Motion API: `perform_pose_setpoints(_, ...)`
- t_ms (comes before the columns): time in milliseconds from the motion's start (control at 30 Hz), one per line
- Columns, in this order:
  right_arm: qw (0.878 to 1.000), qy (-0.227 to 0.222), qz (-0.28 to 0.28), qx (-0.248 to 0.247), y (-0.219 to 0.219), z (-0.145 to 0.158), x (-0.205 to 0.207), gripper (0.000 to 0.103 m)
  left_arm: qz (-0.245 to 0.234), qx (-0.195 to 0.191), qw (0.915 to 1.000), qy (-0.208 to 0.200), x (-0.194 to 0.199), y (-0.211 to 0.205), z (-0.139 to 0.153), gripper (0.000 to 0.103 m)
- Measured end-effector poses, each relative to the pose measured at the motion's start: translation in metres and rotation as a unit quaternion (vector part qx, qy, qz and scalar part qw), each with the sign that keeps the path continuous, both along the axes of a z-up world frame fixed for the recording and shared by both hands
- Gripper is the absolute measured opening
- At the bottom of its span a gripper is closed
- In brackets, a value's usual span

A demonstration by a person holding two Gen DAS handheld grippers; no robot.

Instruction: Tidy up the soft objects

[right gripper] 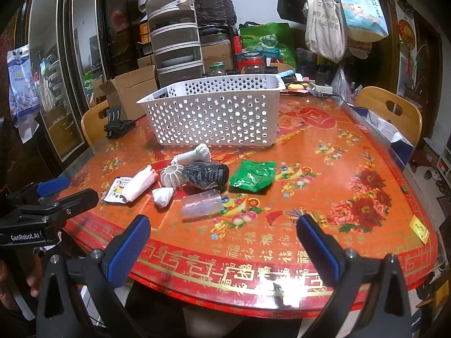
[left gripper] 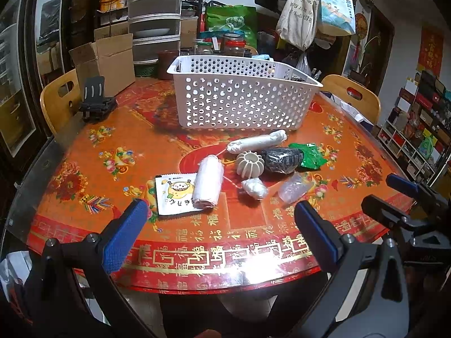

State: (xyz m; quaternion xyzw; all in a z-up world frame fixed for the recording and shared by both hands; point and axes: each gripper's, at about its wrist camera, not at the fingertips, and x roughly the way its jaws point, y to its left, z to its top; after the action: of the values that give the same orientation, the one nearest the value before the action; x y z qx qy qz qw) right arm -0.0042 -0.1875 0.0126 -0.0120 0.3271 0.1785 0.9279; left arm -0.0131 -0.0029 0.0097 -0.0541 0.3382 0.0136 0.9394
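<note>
Both grippers, left gripper point(left gripper: 221, 217) and right gripper point(right gripper: 224, 232), hover jaws open, empty; crowded soft objects (touching) risk double-grabbing near basket point(right gripper: 214, 112).

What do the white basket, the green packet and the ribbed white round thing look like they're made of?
White perforated basket: rigid moulded plastic, matte, with evenly punched holes. Crinkled green packet: thin plastic film, glossy, creased with highlights. Ribbed white round ornament: looks like matte rubber or silicone, possibly ceramic; its stiffness can't be judged.
</note>
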Motion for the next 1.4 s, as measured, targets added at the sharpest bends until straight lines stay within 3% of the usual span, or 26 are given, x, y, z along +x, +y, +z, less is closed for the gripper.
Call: perform_pose_setpoints(1400, 1.000, 0.006, 0.001, -0.003, 0.0002, -0.0039, 0.0000, 0.103, -0.002, 0.008, 0.9999, -0.007, -0.0036, -0.0031, -0.0020, 0.103)
